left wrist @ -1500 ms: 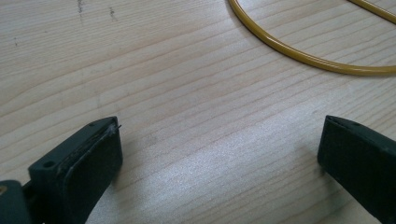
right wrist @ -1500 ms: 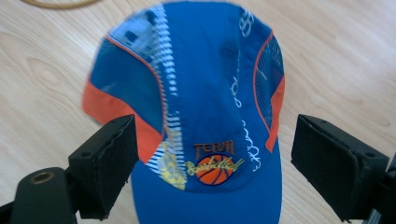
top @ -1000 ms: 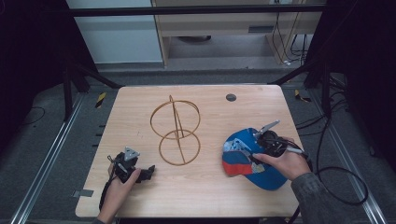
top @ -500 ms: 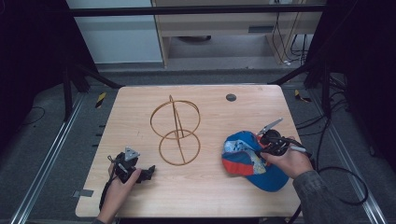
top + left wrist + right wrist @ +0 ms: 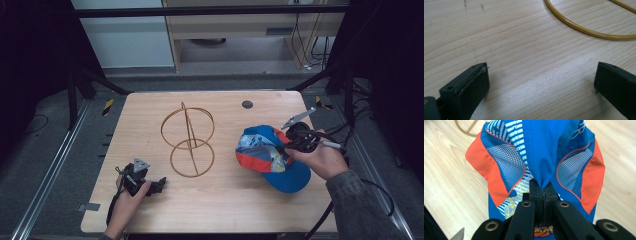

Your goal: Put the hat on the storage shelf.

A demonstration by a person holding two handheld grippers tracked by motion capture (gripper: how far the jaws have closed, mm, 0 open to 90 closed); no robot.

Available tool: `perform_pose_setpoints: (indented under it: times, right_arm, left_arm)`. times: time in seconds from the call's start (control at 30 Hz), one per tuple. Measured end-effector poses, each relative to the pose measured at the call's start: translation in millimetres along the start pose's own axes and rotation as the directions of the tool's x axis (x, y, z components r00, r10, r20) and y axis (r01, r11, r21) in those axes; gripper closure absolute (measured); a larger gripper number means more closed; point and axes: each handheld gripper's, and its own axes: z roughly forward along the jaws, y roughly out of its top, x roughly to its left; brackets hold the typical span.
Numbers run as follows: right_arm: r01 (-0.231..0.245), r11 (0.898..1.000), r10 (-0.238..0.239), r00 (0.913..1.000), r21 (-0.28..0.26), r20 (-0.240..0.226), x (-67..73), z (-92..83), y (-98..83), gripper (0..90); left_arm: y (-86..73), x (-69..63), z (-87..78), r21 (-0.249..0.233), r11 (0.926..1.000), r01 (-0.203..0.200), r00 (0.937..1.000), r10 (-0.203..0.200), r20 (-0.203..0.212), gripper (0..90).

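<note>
Lower left of high view: left gripper (image 5: 159,184), black plastic with grey three-cornered plate, held by left hand (image 5: 131,200) low on the wooden table (image 5: 150,120); jaws spread wide apart over bare pale wood grain, gripping nothing; matte black pads (image 5: 472,87) with squared edges seen in left gripper view.

Lower right of high view: right gripper (image 5: 286,148), black, in right hand (image 5: 325,159), grey sleeve at frame bottom; jaws pinched tight together on a fold of the cap (image 5: 265,152), as right gripper view confirms (image 5: 543,192).

Cap: fabric, blue crown and brim, orange side panels edged in piping, fine blue mesh inserts, blue-and-white striped lining; resting on table right of centre, brim toward lower right. Small printed marks on lining, not legible.

Centre of high view: wire stand (image 5: 188,140), thin yellow-gold rod, two round hoops joined by an upright hoop; curved length of rod in upper right of left gripper view.

Upper centre-right of table: small dark round grommet (image 5: 247,104).
</note>
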Motion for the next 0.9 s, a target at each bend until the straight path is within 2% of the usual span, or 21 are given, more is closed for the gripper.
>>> perform_pose_setpoints:
  times: [0.17,0.5,0.9]
  right_arm:
    - [0.021,0.999,-0.021,0.9997,-0.035,-0.008,-0.9,-18.8,18.0,89.3]
    - [0.061,0.993,-0.059,0.9980,-0.098,0.023,3.8,-51.8,50.4,89.2]
    - [0.120,0.977,-0.114,0.9925,-0.178,0.043,20.0,-84.6,89.4,89.3]
  left_arm:
    - [0.0,0.0,0.0,0.000,1.0000,0.000,1.0000,0.000,0.001,0.0]
    - [0.0,-0.2,0.0,0.000,1.0000,0.002,1.0000,-0.002,0.001,0.0]
    - [-0.1,-0.4,0.0,-0.002,1.0000,0.000,1.0000,0.000,0.000,0.0]
